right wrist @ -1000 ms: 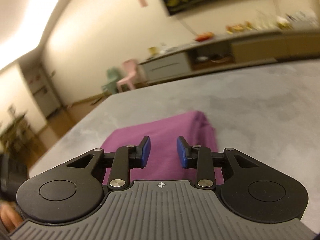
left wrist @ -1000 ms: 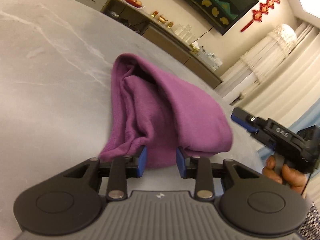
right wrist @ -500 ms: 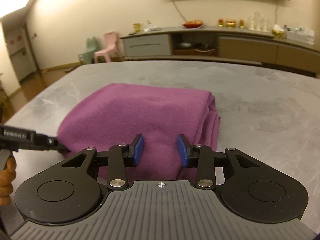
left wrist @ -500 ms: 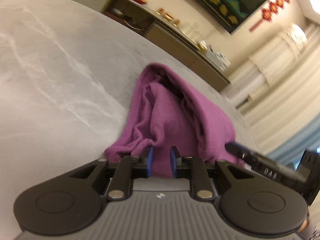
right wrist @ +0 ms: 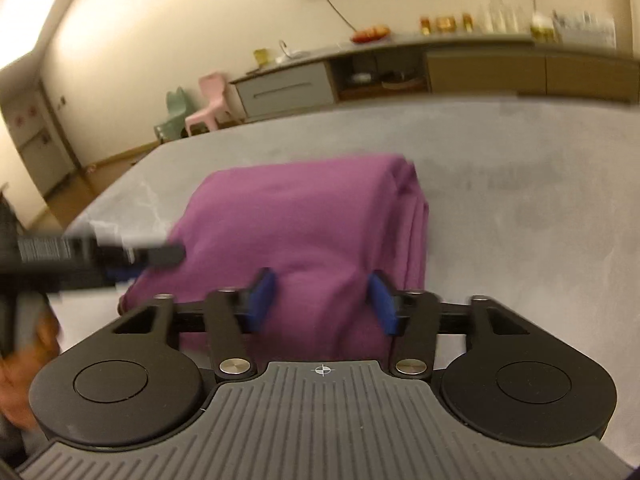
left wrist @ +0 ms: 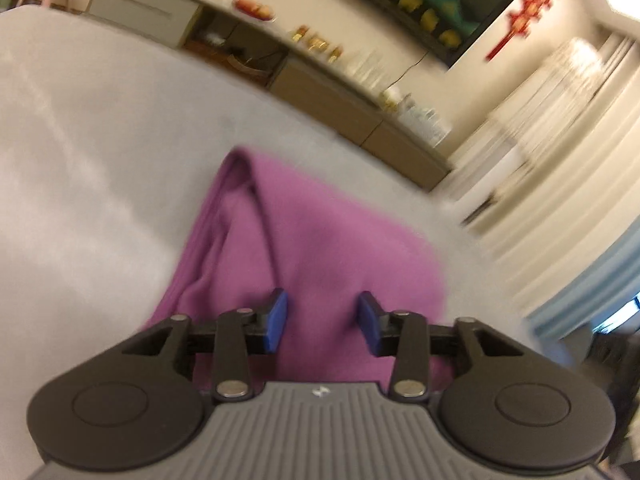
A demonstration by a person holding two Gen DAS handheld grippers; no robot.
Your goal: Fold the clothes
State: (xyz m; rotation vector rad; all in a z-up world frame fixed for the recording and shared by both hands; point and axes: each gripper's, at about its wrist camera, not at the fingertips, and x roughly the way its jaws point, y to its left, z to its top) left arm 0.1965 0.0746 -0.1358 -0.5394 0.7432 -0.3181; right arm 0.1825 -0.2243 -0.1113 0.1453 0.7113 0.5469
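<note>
A purple garment [left wrist: 328, 248] lies folded into a thick stack on the grey table [left wrist: 80, 160]. In the left wrist view my left gripper [left wrist: 323, 322] hovers over its near edge; the jaws are opening and the blue pads stand apart, clear of the fabric below them. In the right wrist view the same garment [right wrist: 304, 208] shows its layered edges on the right. My right gripper [right wrist: 322, 302] is low over its near end, jaws opening, with a hump of cloth between the pads but not pinched. The left gripper [right wrist: 160, 254] reaches in from the left, touching the garment's side.
The marbled grey table [right wrist: 520, 200] stretches wide around the garment. Behind it a long sideboard [right wrist: 480, 68] carries bottles and a fruit plate. Two small plastic chairs [right wrist: 208, 104] stand by the wall. Pale curtains [left wrist: 560, 160] hang to the right. A hand [right wrist: 24, 344] holds the left gripper.
Both pairs of jaws have widened. The left gripper pinched the garment's near edge half a second ago and has let it go. The garment now lies flatter.
</note>
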